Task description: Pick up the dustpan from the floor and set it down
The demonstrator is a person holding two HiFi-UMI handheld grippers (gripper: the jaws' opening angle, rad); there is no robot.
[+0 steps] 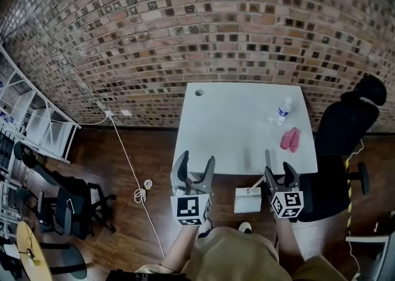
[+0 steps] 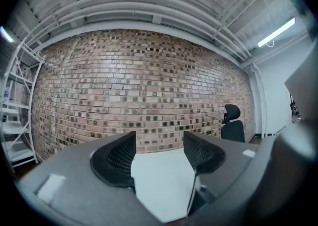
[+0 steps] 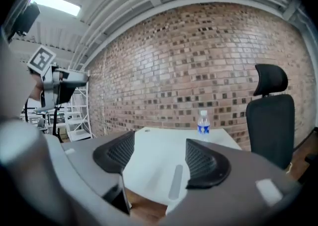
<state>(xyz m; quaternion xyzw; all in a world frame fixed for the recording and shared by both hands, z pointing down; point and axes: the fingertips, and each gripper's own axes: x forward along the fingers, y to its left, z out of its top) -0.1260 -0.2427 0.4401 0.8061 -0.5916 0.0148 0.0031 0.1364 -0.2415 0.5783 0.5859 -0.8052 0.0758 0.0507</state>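
**Dustpan on floor, both claws open and empty**

- Dustpan [image 1: 247, 201]: a white pan, lying on the wooden floor [image 1: 142, 150] just off the near edge of the tabletop [image 1: 234, 125], between the two claws in the head view. A tan stick is slanting up from its far right corner. Touching neither claw.
- Left claw [image 1: 195, 161]: being held out level toward the brick wall [image 1: 197, 26], over the near left corner of the tabletop. Jaws standing well apart in the left gripper view, gripping nothing; only tabletop and wall showing between them.
- Right claw [image 1: 278, 171]: being held over the near edge of the tabletop, to the right of the dustpan and clear above it. Jaws standing well apart in the right gripper view, holding nothing; white tabletop showing between them.
- Grey strip [image 3: 175, 183]: showing against the tabletop near its front edge, in line with the gap of the right claw. Lying flat or standing up, cannot tell.
- Water bottle [image 1: 283, 110]: standing upright near the far right corner of the tabletop.
- Pink object [image 1: 290, 139]: lying on the right side of the tabletop, nearer than the bottle.
- Black office chair [image 1: 345, 128]: standing just beside the right edge of the tabletop.
- White cord [image 1: 126, 156]: trailing across the floor left of the tabletop, ending in a small coil.
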